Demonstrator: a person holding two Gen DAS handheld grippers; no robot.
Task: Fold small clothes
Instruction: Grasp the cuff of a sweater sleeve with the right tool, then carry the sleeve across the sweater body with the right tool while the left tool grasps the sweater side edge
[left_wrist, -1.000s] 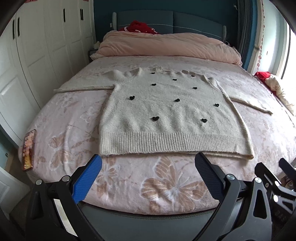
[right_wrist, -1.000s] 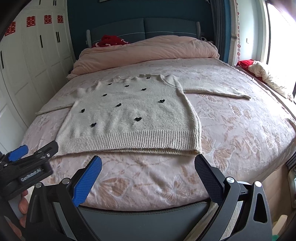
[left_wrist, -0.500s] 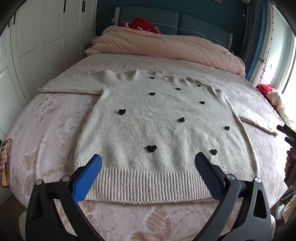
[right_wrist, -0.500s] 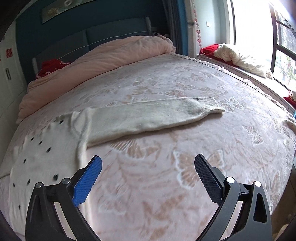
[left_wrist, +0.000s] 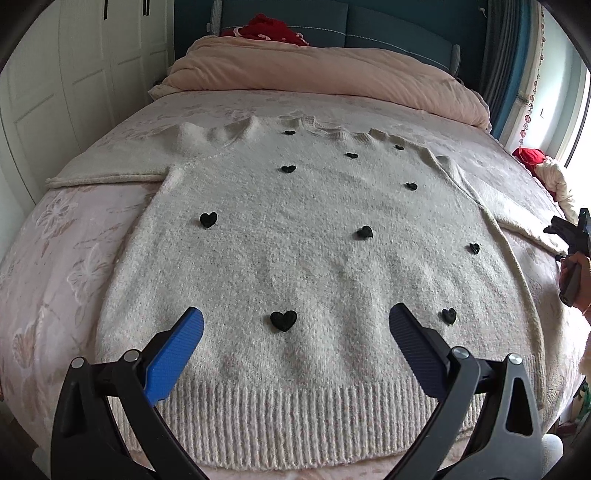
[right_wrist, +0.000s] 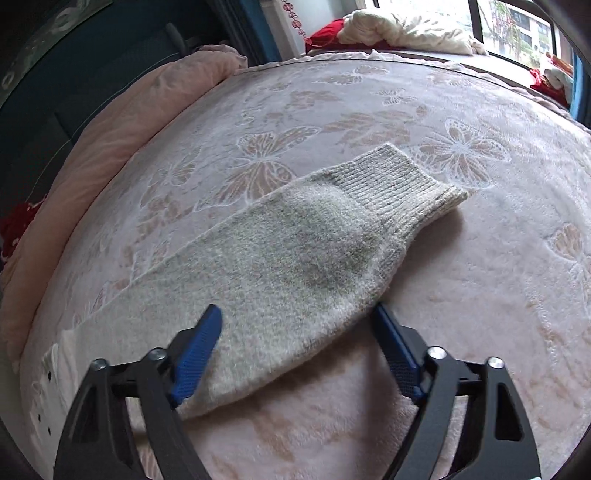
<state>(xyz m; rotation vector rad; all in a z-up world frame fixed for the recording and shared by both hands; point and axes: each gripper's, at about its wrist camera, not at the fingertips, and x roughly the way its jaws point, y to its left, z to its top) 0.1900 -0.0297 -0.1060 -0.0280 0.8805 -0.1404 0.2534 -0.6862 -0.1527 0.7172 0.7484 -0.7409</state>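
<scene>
The right gripper (right_wrist: 295, 332) has been swung from the hem to the sweater (left_wrist: 314, 251)'s right sleeve (right_wrist: 295, 258); its jaws are closing astride it, not yet pinching. The left gripper (left_wrist: 295, 332) is held wide above the body, spread flat on the bedspread (right_wrist: 498, 295). A sleeve fold is judged imminent. No writing is legible.

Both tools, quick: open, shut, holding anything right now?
Left tool: open, above the sweater body, holding nothing.
Right tool: closing around the sweater sleeve, which lies between its jaws; not yet clamped.
</scene>
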